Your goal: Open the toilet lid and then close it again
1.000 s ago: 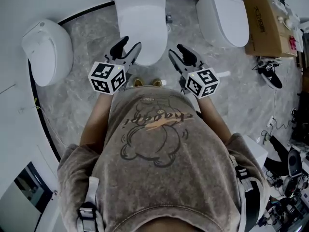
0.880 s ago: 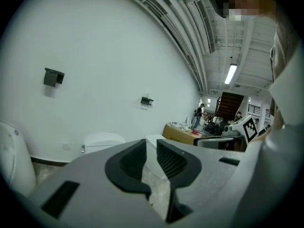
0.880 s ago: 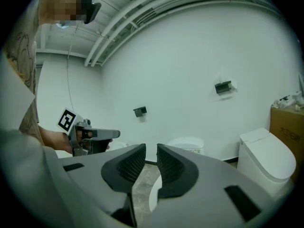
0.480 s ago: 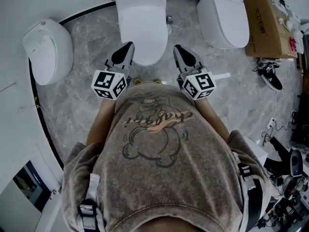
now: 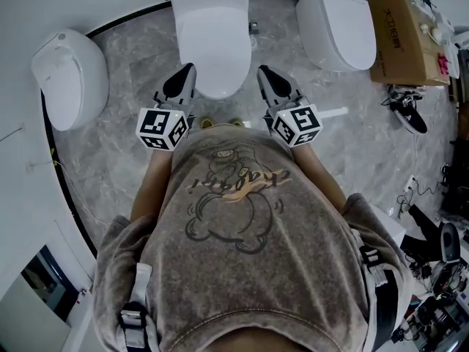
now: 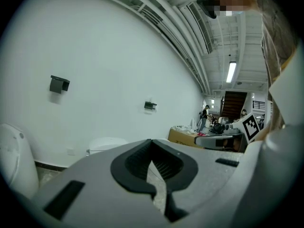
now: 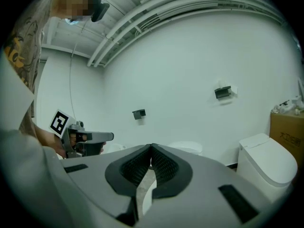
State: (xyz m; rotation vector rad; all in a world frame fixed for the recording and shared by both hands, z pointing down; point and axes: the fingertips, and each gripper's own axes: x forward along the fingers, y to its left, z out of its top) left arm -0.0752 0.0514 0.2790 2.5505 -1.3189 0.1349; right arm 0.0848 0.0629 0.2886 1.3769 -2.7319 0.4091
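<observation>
1. Both tools are clenched on nothing: the left gripper [image 5: 187,70] has its ribbed black pads pressed tip to tip, and the right gripper [image 5: 262,70] is the same, with only floor showing past the pads.
2. The toilet lid [image 5: 211,39] lies flat down, just ahead of and between the two grippers, to the inside of each. Neither one appears to touch it.
3. My read on progress: with the lid down and both grippers empty, this is either before the lift or after the close. I cannot say which.
4. The lid is smooth, glossy white, a rounded oval that looks hard and slick.
5. Below the grippers is the floor [image 5: 132,53], grey veined stone, polished.
</observation>
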